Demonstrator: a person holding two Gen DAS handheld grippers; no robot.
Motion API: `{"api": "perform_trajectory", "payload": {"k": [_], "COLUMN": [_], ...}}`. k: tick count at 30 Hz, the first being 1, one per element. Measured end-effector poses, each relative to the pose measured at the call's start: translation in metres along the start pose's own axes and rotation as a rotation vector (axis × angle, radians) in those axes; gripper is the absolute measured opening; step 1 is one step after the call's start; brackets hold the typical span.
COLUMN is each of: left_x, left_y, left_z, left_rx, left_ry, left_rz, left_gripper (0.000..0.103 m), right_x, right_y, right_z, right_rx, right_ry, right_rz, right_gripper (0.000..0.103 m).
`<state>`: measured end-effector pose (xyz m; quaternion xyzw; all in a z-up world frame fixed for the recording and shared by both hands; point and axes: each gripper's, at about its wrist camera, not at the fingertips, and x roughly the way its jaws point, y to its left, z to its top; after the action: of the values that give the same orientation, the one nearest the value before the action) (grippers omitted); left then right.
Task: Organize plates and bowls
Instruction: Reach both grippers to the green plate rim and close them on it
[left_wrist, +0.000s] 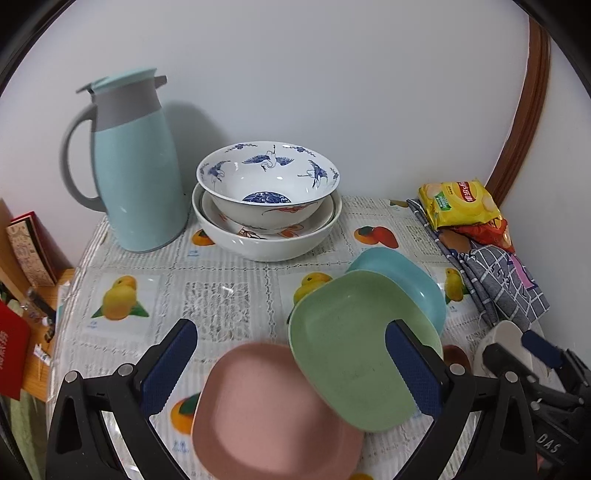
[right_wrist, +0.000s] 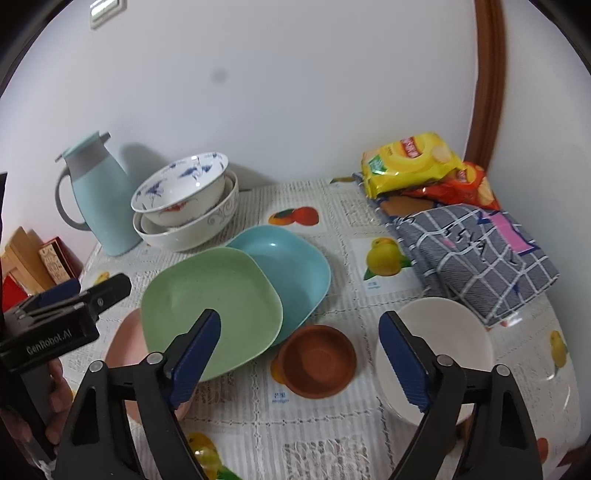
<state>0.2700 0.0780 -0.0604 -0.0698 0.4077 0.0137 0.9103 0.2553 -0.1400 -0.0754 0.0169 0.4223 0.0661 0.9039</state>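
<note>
On the desk (right_wrist: 332, 229), under its fruit-printed cloth, we see three square plates overlapping in a row: a pink plate (left_wrist: 258, 417) nearest us, a green plate (right_wrist: 210, 310) lying over its edge, and a blue plate (right_wrist: 291, 266) partly tucked beneath the green one. Just beside the green plate sits a small brown bowl (right_wrist: 317, 360), and to its right a white bowl (right_wrist: 443, 343).

Our left gripper (left_wrist: 291, 365) hangs over the pink and green plates with its fingers wide apart, touching neither as far as we can tell. Our right gripper (right_wrist: 299, 354) has its fingers apart too, with the brown bowl seen between them below and nothing clamped; its right finger overlaps the white bowl's rim in view (contact is unclear).

At the back, near the wall, a crane-patterned bowl (left_wrist: 267, 177) is nested in a larger white bowl (left_wrist: 266, 240), with a pale blue jug (left_wrist: 136, 166) just beside them. On the far right lie snack packets (right_wrist: 413, 166) on a checked cloth (right_wrist: 476, 251).
</note>
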Motion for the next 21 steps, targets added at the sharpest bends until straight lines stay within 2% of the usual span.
{"api": "perform_trajectory", "payload": {"k": [3, 6, 9, 11, 13, 19, 21], "left_x": [0.017, 0.035, 0.049, 0.06, 0.065, 0.081, 0.084], "left_y": [0.001, -0.003, -0.007, -0.009, -0.01, -0.01, -0.009], "left_z": [0.005, 0.011, 0.013, 0.014, 0.014, 0.011, 0.01], "left_rx": [-0.001, 0.033, 0.048, 0.054, 0.066, 0.077, 0.064], "left_ry": [0.023, 0.067, 0.083, 0.105, 0.099, 0.127, 0.135], "left_rz": [0.016, 0.022, 0.02, 0.031, 0.036, 0.011, -0.003], "left_gripper": [0.101, 0.098, 0.092, 0.092, 0.084, 0.077, 0.066], "right_x": [0.015, 0.028, 0.041, 0.046, 0.052, 0.074, 0.081], "right_y": [-0.001, -0.004, -0.004, -0.003, -0.001, 0.005, 0.006], "right_z": [-0.001, -0.002, -0.002, -0.003, -0.003, -0.008, -0.008], "right_rx": [0.004, 0.017, 0.016, 0.013, 0.013, -0.016, -0.031], "right_ry": [0.024, 0.049, 0.067, 0.074, 0.084, 0.124, 0.129], "right_rz": [0.0, 0.002, 0.01, 0.021, 0.035, 0.03, 0.017], "right_gripper": [0.079, 0.069, 0.067, 0.066, 0.066, 0.061, 0.059]}}
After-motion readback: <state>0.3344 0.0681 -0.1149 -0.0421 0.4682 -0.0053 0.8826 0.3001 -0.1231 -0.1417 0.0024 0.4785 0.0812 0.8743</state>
